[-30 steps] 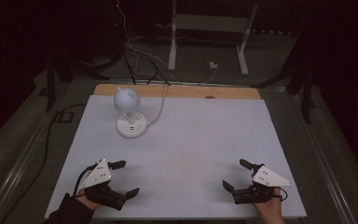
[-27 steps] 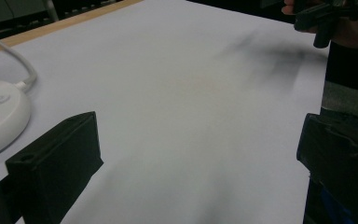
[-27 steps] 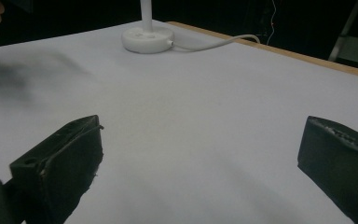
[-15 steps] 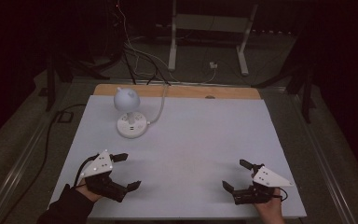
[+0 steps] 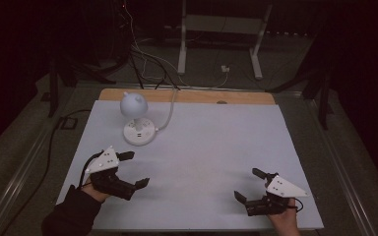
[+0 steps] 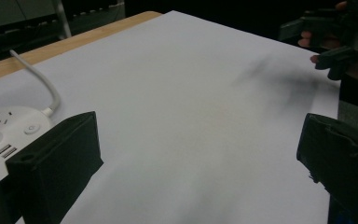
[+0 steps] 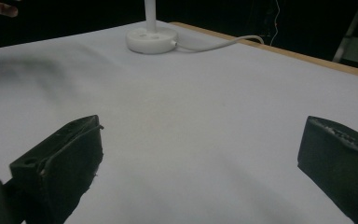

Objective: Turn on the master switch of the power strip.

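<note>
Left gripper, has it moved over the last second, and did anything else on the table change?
The left gripper has moved forward and slightly inward, toward the white lamp, lifting a little, with its jaws open and holding nothing. The right gripper stayed at the near right corner, jaws open. The lamp, its cable and the white table cover lie as before.

We see a dim room w/ one lit zone: the white sheet on the bench [image 5: 211, 147] catches light from above, everything around it falls to near black. High view is grainy, low contrast, soft at the edges. In the left gripper view we see a smeared grey shadow [image 6: 279, 79] on the sheet near the far hand, and the close black tongs are out of focus. Right gripper view: soft shadow [image 7: 23, 70] at left, no glare, background underexposed.
</note>
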`<state>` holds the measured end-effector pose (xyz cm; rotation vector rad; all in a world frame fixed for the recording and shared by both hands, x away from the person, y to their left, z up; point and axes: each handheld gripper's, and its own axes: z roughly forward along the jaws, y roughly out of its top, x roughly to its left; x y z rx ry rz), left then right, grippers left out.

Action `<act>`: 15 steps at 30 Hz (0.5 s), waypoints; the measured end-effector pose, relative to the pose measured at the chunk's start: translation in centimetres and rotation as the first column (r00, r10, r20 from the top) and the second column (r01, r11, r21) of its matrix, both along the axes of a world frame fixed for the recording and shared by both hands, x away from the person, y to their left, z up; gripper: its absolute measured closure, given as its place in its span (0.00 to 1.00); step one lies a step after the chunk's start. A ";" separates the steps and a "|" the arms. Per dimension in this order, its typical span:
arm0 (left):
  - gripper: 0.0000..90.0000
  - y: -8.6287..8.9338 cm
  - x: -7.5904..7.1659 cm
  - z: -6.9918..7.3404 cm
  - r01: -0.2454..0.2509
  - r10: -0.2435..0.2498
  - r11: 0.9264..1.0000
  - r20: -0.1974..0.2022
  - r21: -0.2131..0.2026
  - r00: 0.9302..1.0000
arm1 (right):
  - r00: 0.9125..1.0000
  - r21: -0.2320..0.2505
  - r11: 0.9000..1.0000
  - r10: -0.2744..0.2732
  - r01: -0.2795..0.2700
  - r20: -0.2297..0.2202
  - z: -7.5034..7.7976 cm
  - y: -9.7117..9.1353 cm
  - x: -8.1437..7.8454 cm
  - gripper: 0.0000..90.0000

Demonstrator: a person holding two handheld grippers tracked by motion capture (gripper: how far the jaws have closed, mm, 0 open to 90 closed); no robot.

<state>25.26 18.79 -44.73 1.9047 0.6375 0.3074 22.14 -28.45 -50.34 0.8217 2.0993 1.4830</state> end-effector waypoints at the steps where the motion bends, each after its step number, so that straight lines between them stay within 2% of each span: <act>1: 0.00 0.0 0.0 0.0 0.000 0.000 1.000 0.000 0.000 1.000 | 1.000 0.000 1.000 -0.001 0.001 0.002 0.0 0.0 0.0 0.00; 3: 0.00 -0.2 0.2 0.0 -0.011 0.011 1.000 0.007 0.003 1.000 | 1.000 0.003 1.000 -0.003 0.003 0.002 0.0 0.0 0.0 0.00; 7: 0.00 -0.4 0.8 0.0 -0.025 0.025 1.000 -0.006 -0.011 1.000 | 1.000 0.005 1.000 -0.006 0.006 0.004 0.1 -0.1 0.0 0.00; 15: 0.00 -0.9 2.0 0.1 -0.077 0.077 0.997 0.008 -0.011 0.997 | 1.000 0.005 1.000 -0.005 0.005 0.004 0.1 -0.1 0.0 0.00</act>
